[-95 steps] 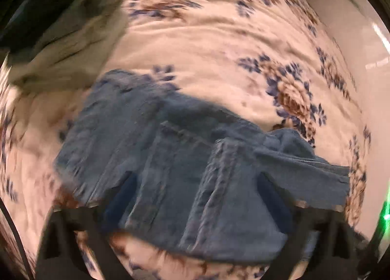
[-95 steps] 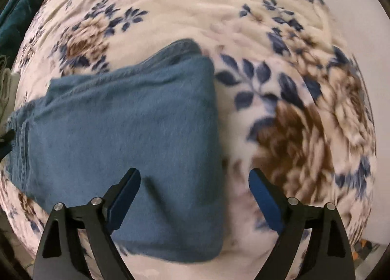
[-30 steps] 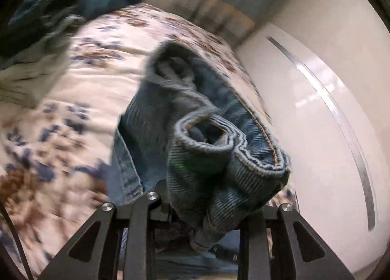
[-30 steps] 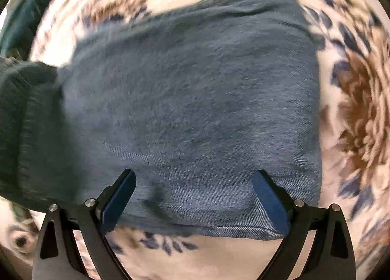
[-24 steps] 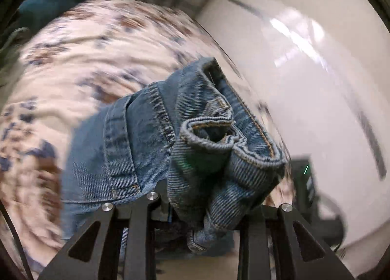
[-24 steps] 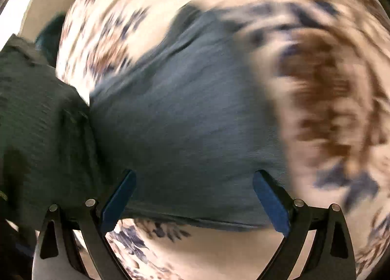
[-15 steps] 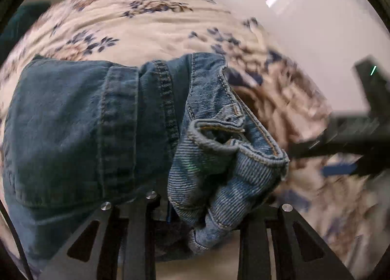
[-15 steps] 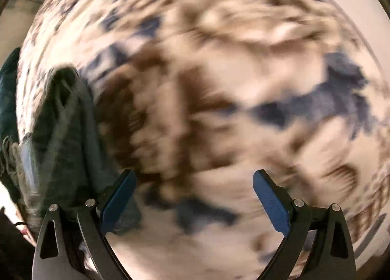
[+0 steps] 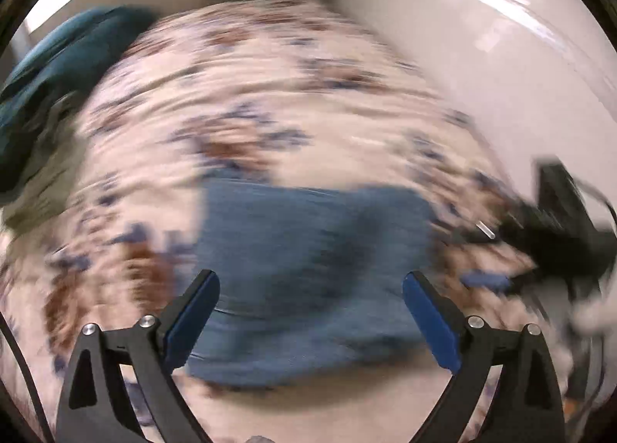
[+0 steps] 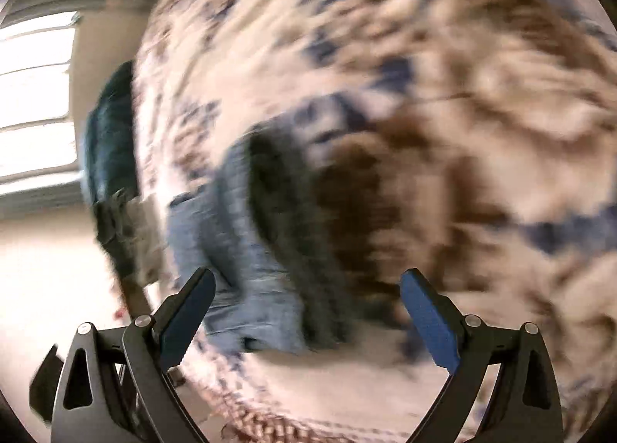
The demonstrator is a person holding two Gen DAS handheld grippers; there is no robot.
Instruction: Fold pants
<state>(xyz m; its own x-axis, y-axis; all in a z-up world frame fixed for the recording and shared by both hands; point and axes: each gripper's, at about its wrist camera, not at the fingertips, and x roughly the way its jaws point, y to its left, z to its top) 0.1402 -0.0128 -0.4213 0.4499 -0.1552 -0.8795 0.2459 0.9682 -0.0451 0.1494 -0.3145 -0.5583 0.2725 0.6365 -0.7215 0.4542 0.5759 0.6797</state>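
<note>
The blue denim pants [image 9: 308, 261] lie folded in a compact rectangle on the floral blanket [image 9: 270, 103], blurred by motion. My left gripper [image 9: 310, 311] is open and empty, just above the near edge of the pants. In the right wrist view the folded pants [image 10: 254, 250] show edge-on at lower left. My right gripper [image 10: 306, 311] is open and empty over the blanket [image 10: 462, 95], beside the pants. The right gripper also shows as a dark blurred shape in the left wrist view [image 9: 555, 246], at the right of the pants.
A dark teal garment [image 9: 58, 76] and a grey-green garment [image 9: 42, 188] lie at the far left of the bed. The teal garment also shows in the right wrist view [image 10: 112, 142]. A white wall [image 9: 501, 68] runs along the bed's right side.
My left gripper has let go of the bunched denim and opened; the pants now lie flat on the blanket. Both cameras have swung quickly.
</note>
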